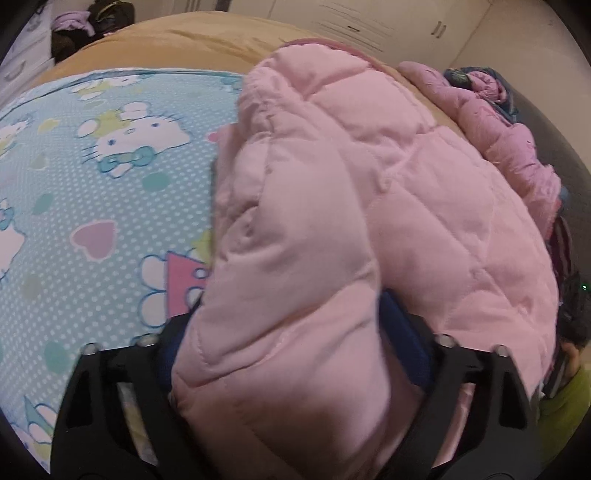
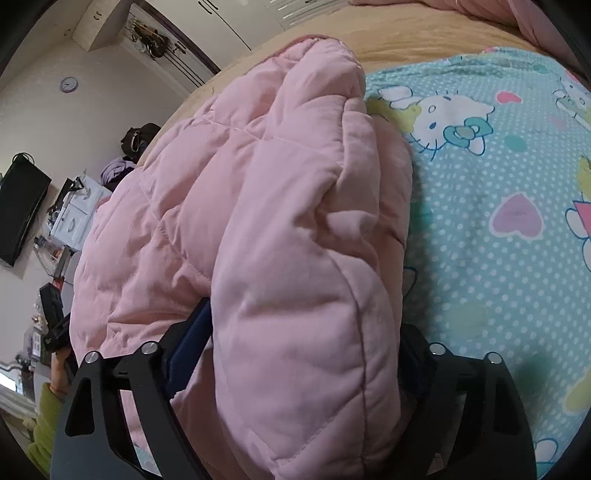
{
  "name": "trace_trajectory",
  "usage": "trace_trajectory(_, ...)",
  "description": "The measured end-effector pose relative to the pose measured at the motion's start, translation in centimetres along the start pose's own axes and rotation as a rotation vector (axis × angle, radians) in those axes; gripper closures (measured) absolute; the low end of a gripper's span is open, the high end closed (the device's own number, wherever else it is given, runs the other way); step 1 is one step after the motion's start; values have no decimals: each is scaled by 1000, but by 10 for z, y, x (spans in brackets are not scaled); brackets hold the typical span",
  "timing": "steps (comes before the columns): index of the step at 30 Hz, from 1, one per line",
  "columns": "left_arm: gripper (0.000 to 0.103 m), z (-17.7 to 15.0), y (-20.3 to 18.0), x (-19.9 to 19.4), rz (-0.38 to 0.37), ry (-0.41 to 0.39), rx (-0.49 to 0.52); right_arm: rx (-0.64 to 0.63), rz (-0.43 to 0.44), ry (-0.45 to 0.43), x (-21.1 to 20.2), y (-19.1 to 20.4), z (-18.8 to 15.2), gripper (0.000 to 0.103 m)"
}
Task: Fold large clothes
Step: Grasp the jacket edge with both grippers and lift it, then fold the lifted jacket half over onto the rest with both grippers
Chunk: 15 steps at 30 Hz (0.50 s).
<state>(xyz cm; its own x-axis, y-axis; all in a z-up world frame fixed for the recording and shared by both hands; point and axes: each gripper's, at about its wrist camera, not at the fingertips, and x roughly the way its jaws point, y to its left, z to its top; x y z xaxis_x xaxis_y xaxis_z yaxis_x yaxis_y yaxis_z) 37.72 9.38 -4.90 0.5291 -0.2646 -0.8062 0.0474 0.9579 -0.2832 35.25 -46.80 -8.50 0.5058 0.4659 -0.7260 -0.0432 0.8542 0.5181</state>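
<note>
Left claw (image 1: pixel 291 332) is clamping a thick fold of the pink quilted jacket (image 1: pixel 369 184), its blue pads (image 1: pixel 410 354) pressing in on both sides of the puffy bundle. Right claw (image 2: pixel 295 354) is gripping another bulging fold of the same jacket (image 2: pixel 240 184), fabric swelling out between its black arms and hiding most of the right-hand pad. In each view the jacket is filling the middle and blocking the fingertips.

Beneath the jacket a light blue sheet (image 1: pixel 92 203), dotted white and printed with cartoon cats and hearts, is lying spread over a tan blanket (image 1: pixel 177 40) on the bed. The jacket is resting on this bedding, folded over on itself, its stitched seams running in diamonds and its surface puffing into soft ridges.

Beyond it, in the left view, another pink garment (image 1: pixel 509 136) is lying bunched against dark blue patterned cloth (image 1: pixel 480 81) at the bed's far edge. A lime-green sleeve (image 2: pixel 44 424) is showing at the lower left of the right view. A round wall clock (image 2: pixel 69 84) and a dark screen (image 2: pixel 20 210) are hanging on the wall, and white cupboards (image 1: pixel 354 22) are standing behind the bed.
</note>
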Motion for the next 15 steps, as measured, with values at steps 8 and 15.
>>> trace_trajectory(8,55,3,-21,-9,27,-11,62,-21,-16,-30,-10,16,-11,46)
trace_trajectory(15,69,-1,-31,-31,59,-58,83,-57,-34,-41,-36,32,-12,63)
